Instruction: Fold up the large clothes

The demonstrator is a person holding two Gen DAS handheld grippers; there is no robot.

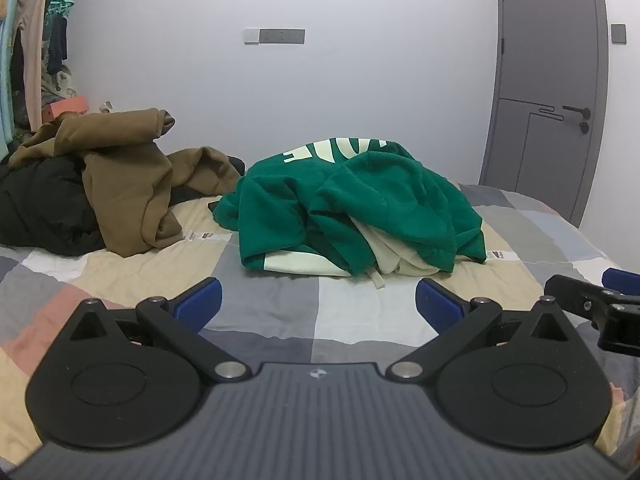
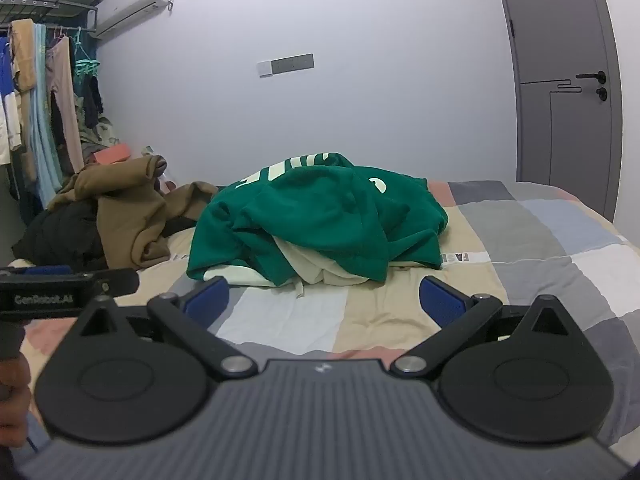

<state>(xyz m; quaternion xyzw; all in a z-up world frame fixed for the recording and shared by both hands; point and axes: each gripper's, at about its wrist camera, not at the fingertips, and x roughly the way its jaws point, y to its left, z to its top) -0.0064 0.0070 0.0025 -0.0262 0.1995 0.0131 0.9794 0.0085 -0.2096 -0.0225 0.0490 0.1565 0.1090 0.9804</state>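
1. Left wrist view: the left gripper point(image 1: 319, 302) has its jaws spread wide, the blue pads point(image 1: 199, 303) well apart with nothing between them and touching nothing; only the patchwork bed cover point(image 1: 280, 312) shows in the gap.
2. The green sweatshirt point(image 1: 360, 208), crumpled with cream lining showing, lies on the bed straight ahead of these jaws, near but apart from them.
3. A brown garment point(image 1: 128, 176) is heaped over a black one point(image 1: 44, 204), ahead and to the left of the jaws.
4. Right wrist view: the right gripper point(image 2: 324, 300) also has its jaws wide and empty, clear of the cloth.
5. The green sweatshirt point(image 2: 320, 220) sits directly ahead, its near hem just beyond the pad tips.
6. Part of the left gripper point(image 2: 60, 284) shows at the left edge, beside the right one.
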